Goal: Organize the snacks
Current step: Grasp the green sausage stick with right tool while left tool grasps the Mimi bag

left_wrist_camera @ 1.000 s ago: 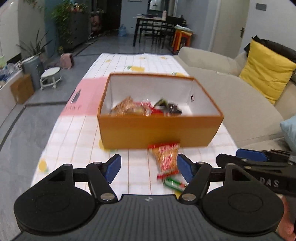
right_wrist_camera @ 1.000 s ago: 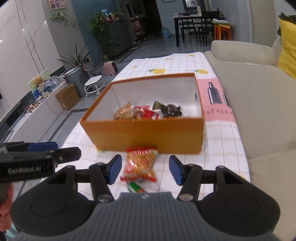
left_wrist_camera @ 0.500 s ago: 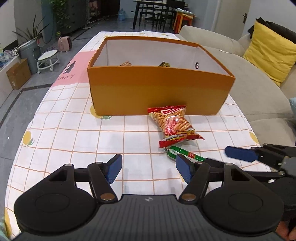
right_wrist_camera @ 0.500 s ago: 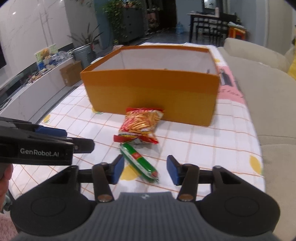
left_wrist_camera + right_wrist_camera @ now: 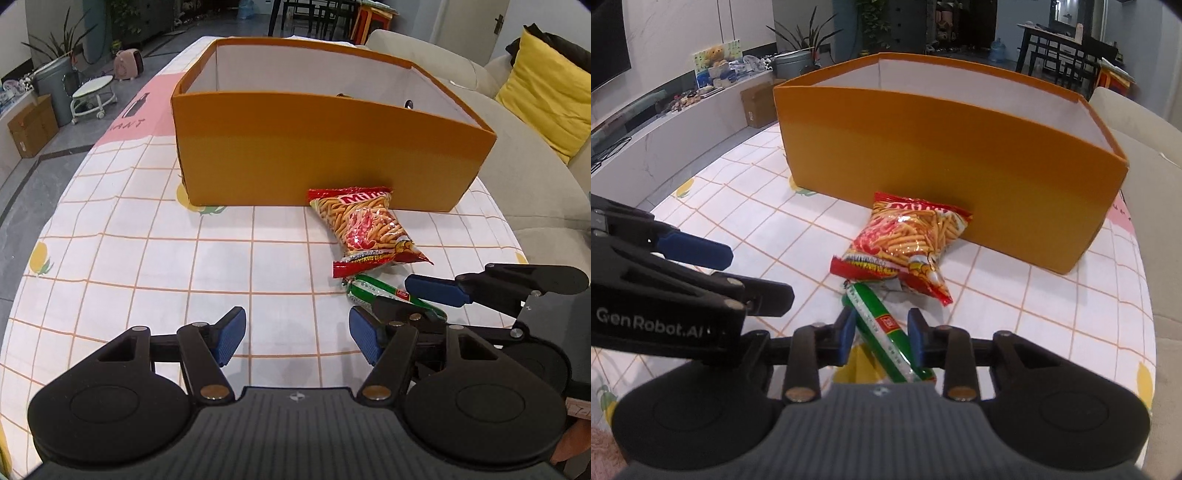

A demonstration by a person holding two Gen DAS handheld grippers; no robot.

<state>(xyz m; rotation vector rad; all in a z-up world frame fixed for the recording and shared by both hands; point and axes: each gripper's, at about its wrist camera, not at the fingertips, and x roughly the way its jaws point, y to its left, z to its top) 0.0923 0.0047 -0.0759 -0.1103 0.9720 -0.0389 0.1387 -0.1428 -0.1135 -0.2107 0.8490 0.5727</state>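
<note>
the right gripper (image 5: 880, 334) straddles a green stick snack (image 5: 886, 336) lying on the checked desk (image 5: 147, 258), jaws partly spread on either side of it and not visibly pinching yet. the left gripper (image 5: 297, 336) hovers alongside over bare cloth, jaws spread wide and holding nothing. a red chip bag (image 5: 905, 240) rests against the front wall of the orange box (image 5: 942, 155). the step in hand looks like picking up the green stick; next the jaws would need to close, lift and clear the box wall.
</note>
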